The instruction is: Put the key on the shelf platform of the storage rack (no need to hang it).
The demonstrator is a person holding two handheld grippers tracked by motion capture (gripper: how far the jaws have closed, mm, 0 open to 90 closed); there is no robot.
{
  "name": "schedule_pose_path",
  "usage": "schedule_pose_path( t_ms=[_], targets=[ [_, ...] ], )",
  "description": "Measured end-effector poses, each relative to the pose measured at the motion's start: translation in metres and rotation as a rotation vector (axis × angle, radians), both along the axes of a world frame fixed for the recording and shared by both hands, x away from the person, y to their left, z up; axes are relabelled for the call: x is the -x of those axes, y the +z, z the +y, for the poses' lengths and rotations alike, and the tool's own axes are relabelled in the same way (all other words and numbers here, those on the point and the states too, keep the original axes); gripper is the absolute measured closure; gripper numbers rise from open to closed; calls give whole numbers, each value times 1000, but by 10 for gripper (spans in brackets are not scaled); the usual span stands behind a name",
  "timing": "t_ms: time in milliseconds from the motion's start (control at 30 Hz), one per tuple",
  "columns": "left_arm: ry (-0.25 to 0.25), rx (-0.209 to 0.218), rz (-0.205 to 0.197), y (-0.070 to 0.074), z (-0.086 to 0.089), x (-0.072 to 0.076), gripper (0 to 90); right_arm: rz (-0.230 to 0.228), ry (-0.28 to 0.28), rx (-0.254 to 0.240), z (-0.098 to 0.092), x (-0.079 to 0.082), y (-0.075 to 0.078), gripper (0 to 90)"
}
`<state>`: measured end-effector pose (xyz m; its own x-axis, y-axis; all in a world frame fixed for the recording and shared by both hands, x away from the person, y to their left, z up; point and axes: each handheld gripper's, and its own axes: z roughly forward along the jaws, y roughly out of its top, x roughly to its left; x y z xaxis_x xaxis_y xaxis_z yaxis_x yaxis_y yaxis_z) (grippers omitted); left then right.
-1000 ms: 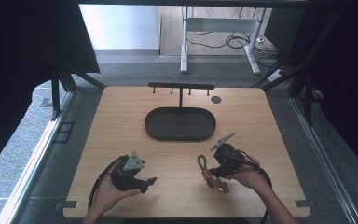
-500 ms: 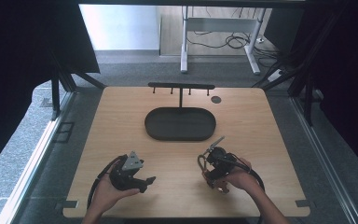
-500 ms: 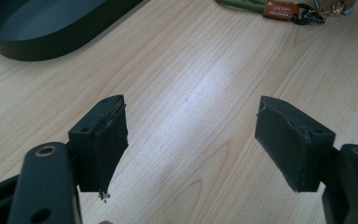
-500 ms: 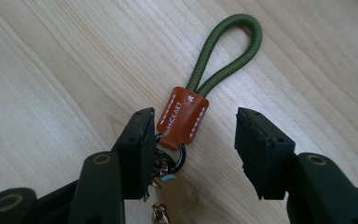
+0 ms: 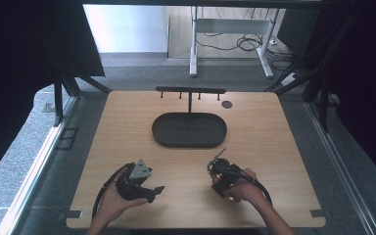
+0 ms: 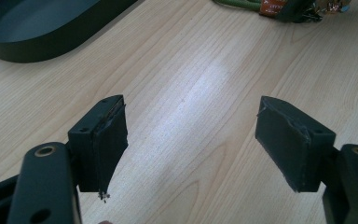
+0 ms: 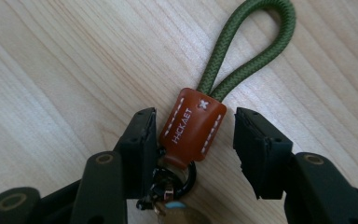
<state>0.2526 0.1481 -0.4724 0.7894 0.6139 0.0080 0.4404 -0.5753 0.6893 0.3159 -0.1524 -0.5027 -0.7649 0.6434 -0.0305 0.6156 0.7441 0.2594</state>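
Item: keychain strap [image 7: 193,128], olive cord loop [image 7: 249,44] with brown leather tab and dark metal ring, lying flat on the wooden table [image 5: 274,127] near your edge. Your right gripper [image 7: 193,140] brackets the tab, jaws partly open, one pad against its side, the other apart (nothing clamped yet; likely lined up for a pinch). Your left gripper [image 6: 191,140] rests wide open and empty. Beyond: black oval tray [image 5: 189,129], hook rack [image 5: 190,90], probably the strap's destination.
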Motion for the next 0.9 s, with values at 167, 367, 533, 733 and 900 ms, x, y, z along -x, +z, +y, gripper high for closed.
schedule_pose_path(
  t_ms=[167,367,533,733,900],
  targets=[
    [-4,1,-2,0,-1,0,256,16,-17,-19,0,-3,0,586],
    [-4,0,-4,0,-2,0,256,32,-25,-22,-5,-7,1,663],
    [-5,-3,-3,-1,-3,-1,256,44,-5,-21,-6,-7,2,666],
    [-2,-2,-5,0,-3,-1,257,28,19,-40,-7,-6,19,668],
    [-3,-2,-6,0,-3,-1,256,-7,22,-62,-13,-3,43,669]
  ],
)
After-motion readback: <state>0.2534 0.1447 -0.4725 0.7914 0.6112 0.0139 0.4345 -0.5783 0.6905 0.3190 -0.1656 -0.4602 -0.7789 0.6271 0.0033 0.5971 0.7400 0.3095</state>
